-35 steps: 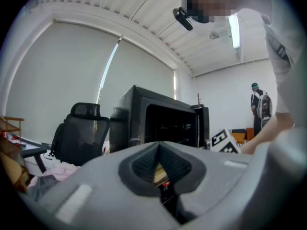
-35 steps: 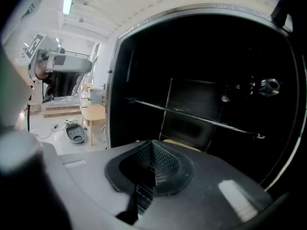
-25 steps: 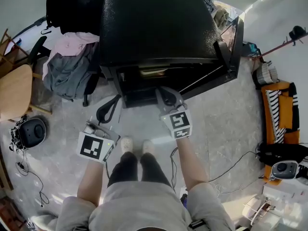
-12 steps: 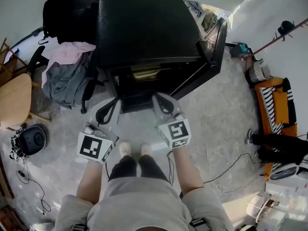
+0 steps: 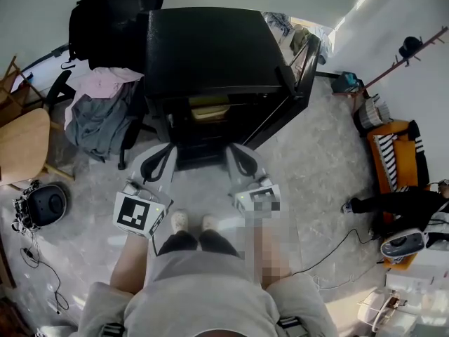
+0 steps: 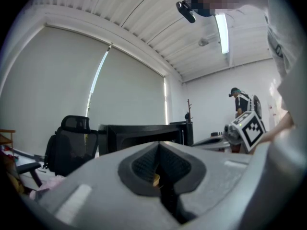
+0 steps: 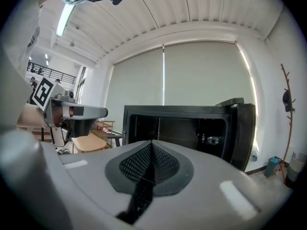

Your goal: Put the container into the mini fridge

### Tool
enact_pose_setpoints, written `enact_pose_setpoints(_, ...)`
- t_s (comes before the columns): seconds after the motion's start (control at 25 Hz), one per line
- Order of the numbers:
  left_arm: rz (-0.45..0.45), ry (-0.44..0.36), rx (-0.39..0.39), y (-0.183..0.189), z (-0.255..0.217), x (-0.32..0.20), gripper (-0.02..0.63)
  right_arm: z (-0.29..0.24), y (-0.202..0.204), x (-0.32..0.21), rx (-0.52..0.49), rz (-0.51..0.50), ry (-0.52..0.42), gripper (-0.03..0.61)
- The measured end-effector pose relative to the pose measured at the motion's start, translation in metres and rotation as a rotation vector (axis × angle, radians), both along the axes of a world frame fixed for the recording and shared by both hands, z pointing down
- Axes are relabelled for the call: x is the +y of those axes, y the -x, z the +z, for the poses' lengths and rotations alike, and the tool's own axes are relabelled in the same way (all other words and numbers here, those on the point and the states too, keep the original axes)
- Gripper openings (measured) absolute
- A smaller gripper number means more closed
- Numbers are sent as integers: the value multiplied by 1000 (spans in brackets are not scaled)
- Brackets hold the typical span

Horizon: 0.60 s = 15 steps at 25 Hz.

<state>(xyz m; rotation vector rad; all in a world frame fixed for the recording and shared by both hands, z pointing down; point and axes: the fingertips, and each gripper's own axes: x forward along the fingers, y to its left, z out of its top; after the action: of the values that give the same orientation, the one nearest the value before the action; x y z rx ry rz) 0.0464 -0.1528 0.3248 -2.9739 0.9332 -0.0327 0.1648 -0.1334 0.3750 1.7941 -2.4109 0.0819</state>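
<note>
The black mini fridge stands on the floor ahead of me, its door swung open to the right. Inside, on the upper shelf, lies a flat pale-yellow container. My left gripper and my right gripper are both shut and empty, side by side just short of the fridge's open front. In the left gripper view the pads meet in front of the fridge. The right gripper view shows closed pads before the open cavity.
An office chair heaped with clothes stands left of the fridge. A round wooden table and a black round device with cables lie further left. Cables run over the floor at right, near an orange seat.
My right gripper has drawn back from the fridge's opening toward me and now sits level with the left gripper. The left gripper has hardly moved.
</note>
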Motion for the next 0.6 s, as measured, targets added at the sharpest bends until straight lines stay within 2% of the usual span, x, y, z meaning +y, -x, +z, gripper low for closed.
enact_pose_setpoints(0.6,-53,-24,20,-12,-21,28,0,-36,-6,36,-16,-59,-89,0)
